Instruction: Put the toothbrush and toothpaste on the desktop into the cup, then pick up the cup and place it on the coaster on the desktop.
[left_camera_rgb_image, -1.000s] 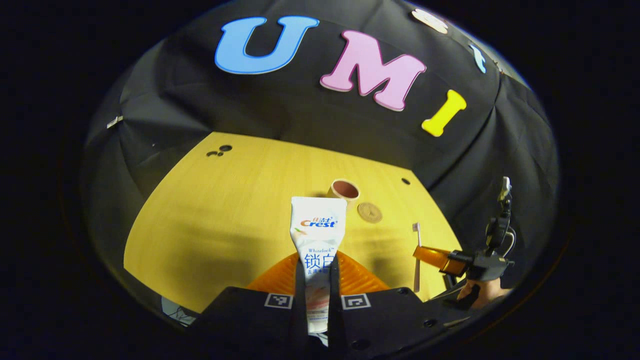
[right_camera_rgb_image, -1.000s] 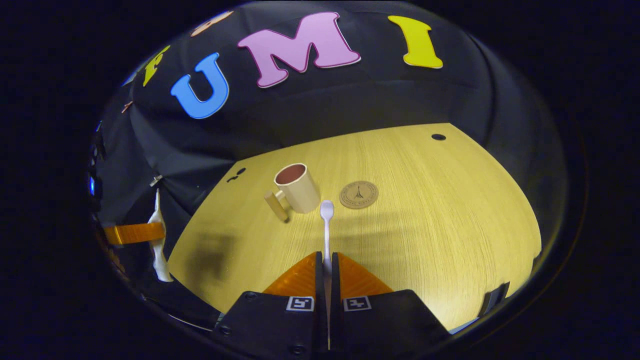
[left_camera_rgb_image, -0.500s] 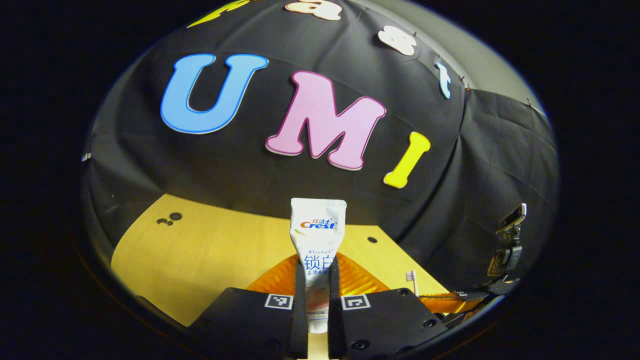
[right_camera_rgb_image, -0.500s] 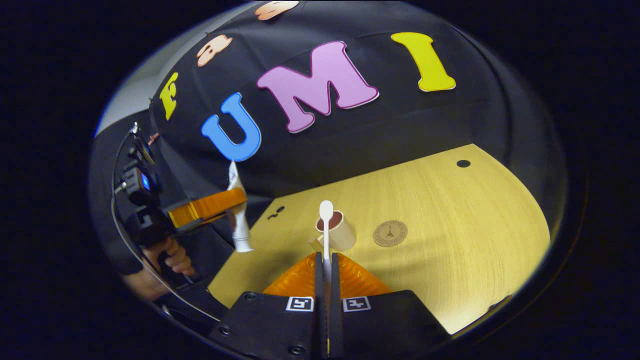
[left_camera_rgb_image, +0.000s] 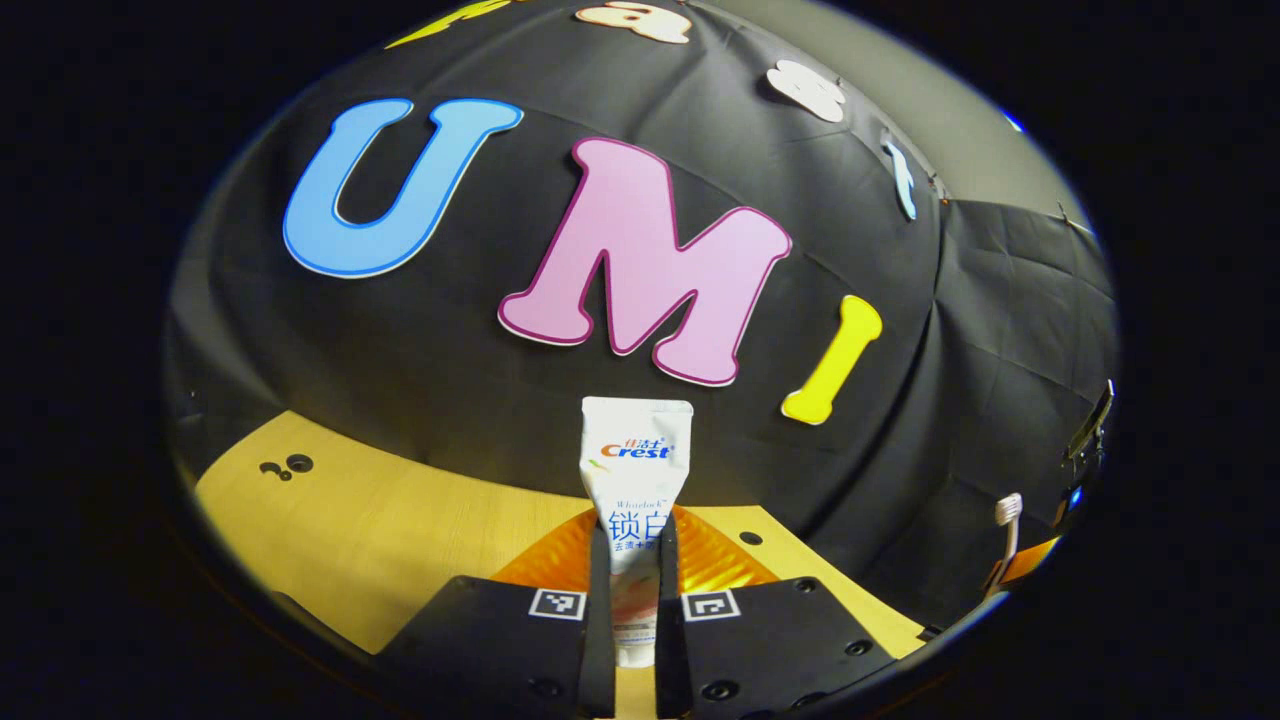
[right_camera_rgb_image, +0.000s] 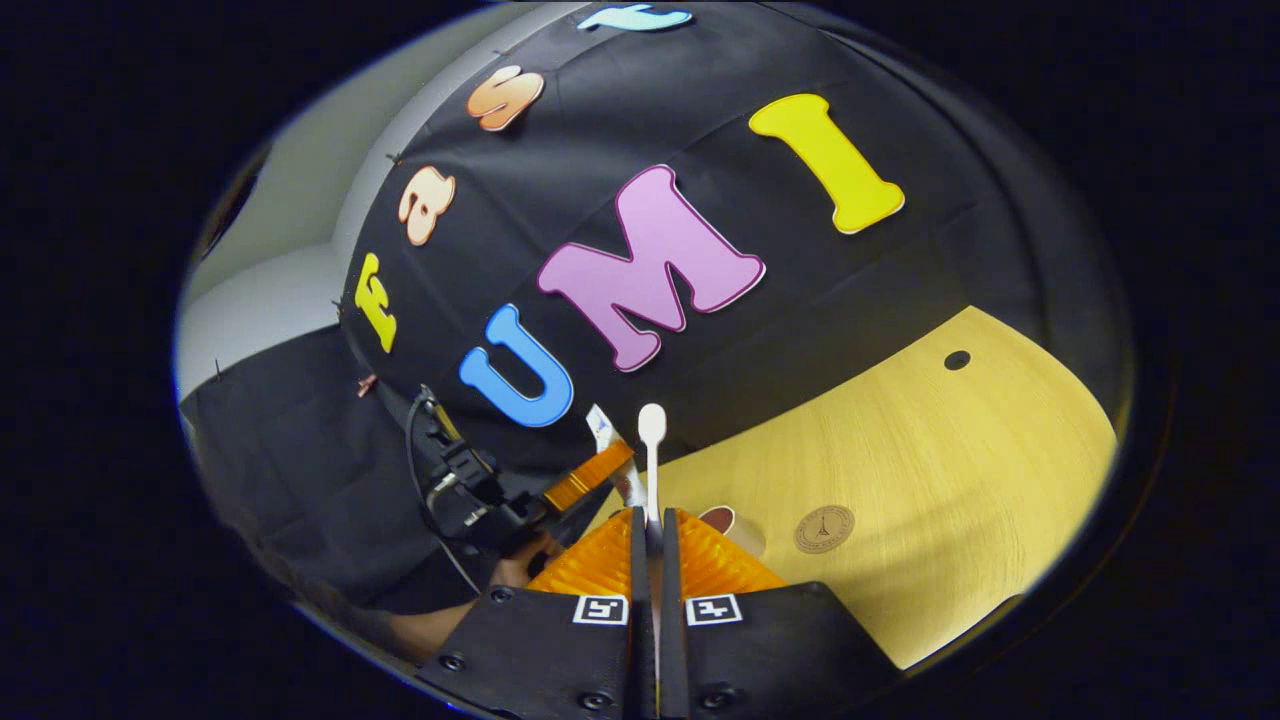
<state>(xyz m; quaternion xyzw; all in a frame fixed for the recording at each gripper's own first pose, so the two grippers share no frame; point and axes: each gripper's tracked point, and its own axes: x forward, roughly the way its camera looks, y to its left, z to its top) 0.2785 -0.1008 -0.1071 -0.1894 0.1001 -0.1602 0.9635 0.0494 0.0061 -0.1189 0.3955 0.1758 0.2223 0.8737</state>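
Left gripper (left_camera_rgb_image: 632, 560) clamps the white toothpaste tube (left_camera_rgb_image: 634, 480) upright; right gripper (right_camera_rgb_image: 650, 560) pinches the white toothbrush (right_camera_rgb_image: 651, 450), head up, above the tan cup (right_camera_rgb_image: 735, 527) and round coaster (right_camera_rgb_image: 824, 528).

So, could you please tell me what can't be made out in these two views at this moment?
- Cup, right gripper view: just part of the rim peeks past the right gripper; body and handle hidden.
- Toothpaste cap end, left gripper view: hidden between the left gripper fingers.
- Toothbrush handle, right gripper view: buried between the fingers.
- Coaster motif: too small to read.
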